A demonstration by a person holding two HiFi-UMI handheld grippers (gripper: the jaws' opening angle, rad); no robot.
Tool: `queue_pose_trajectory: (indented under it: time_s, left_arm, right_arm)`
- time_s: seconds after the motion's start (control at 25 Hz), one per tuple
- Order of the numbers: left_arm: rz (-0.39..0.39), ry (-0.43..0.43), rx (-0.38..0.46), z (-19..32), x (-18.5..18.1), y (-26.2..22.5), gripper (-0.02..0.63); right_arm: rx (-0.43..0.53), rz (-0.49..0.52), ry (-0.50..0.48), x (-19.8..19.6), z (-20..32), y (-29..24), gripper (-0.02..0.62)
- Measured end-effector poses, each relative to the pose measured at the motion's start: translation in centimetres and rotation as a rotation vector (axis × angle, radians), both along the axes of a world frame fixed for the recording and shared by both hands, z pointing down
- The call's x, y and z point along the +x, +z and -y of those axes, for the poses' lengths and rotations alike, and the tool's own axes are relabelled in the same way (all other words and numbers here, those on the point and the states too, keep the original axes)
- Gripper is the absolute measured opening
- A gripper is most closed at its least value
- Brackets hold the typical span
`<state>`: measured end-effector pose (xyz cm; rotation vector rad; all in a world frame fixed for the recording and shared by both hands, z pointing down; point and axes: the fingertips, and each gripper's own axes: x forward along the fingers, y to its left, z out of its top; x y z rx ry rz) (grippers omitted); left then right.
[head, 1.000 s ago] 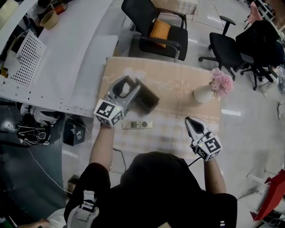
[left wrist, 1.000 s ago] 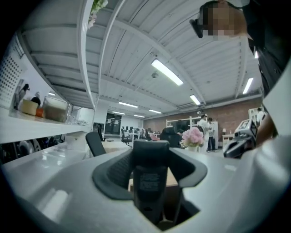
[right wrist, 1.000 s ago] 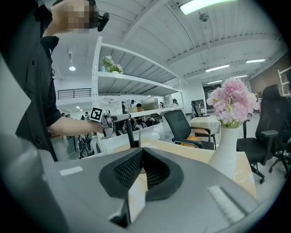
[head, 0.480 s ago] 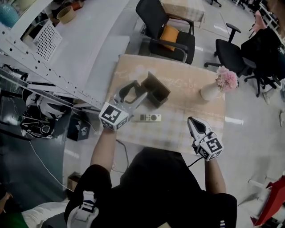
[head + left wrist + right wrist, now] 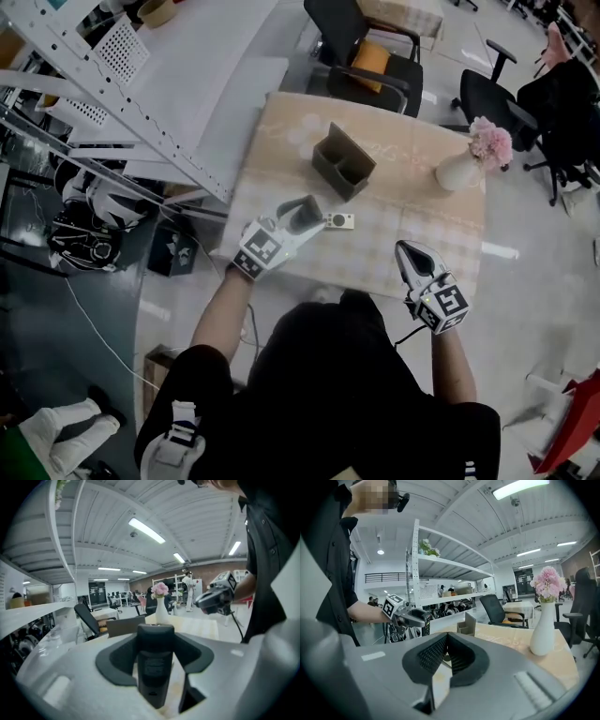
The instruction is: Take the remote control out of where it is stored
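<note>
My left gripper (image 5: 305, 212) hangs over the table's near left part, shut on a black remote control (image 5: 301, 217). In the left gripper view the remote (image 5: 153, 667) stands upright between the two pads, its back label facing the camera. The brown storage box (image 5: 342, 161) stands farther back on the table, apart from the gripper. A white remote (image 5: 337, 221) lies flat just right of the left gripper. My right gripper (image 5: 409, 255) hovers at the table's near right edge, its jaws together with nothing in them.
A white vase with pink flowers (image 5: 464, 167) stands at the far right of the checked table (image 5: 412, 239). Black chairs (image 5: 370, 56) are behind the table. White metal shelving (image 5: 122, 112) runs along the left, with bags under it.
The left gripper has drawn back from the storage box toward the table's near left edge, carrying the black remote. The right gripper has shifted only a little.
</note>
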<state>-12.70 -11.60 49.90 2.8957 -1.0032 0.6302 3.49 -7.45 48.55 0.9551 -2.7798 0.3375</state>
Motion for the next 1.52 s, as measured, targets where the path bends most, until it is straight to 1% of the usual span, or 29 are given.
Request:
queue_pose_trajectory:
  time_s: [0.08,0.16,0.24,0.36,0.6,0.8,0.96,1.12,1.28,1.52]
  left_arm:
    - [0.097,0.050,-0.018,-1.4,0.6,2.0,0.236]
    - [0.200,0.118,-0.031,-2.8,1.4,4.0,0.235]
    - [0.263,0.175,-0.024,-3.7,2.4,5.0,0.235]
    - [0.332,0.222,-0.030,-4.1,3.7,5.8,0.235]
    - [0.405,0.303,-0.044,-5.1,6.2,7.2,0.233]
    - [0.471,0.343,-0.057,-5.3,7.9,8.6,0.230]
    - [0.517,0.367,-0.094,-5.4,9.6,9.7,0.230]
    - [0.587,0.394,-0.127,-5.4,11.2,11.6,0.229]
    - [0.657,0.427,-0.150,-5.7,12.6,13.9,0.229]
    - [0.675,0.457,-0.207,-6.0,14.1,16.1,0.227]
  right_arm:
    - [0.004,-0.003,-0.005,0.1,-0.7,0.2,0.005]
    - [0.009,-0.002,0.003,0.6,-1.4,0.2,0.005]
    - [0.016,0.003,0.019,1.2,-1.9,0.1,0.005]
    - [0.020,0.006,0.041,2.1,-2.8,0.3,0.005]
    - [-0.001,0.009,0.098,4.4,-4.2,0.7,0.005]
    - [-0.006,-0.009,0.118,6.4,-4.4,0.8,0.005]
    - [0.002,-0.017,0.128,8.7,-3.2,-0.3,0.005]
    - [0.026,-0.022,0.116,10.8,-1.9,-1.6,0.005]
    - [0.025,-0.036,0.124,13.1,-1.0,-1.9,0.005]
    - [0.021,-0.041,0.129,14.8,-0.4,-1.9,0.005]
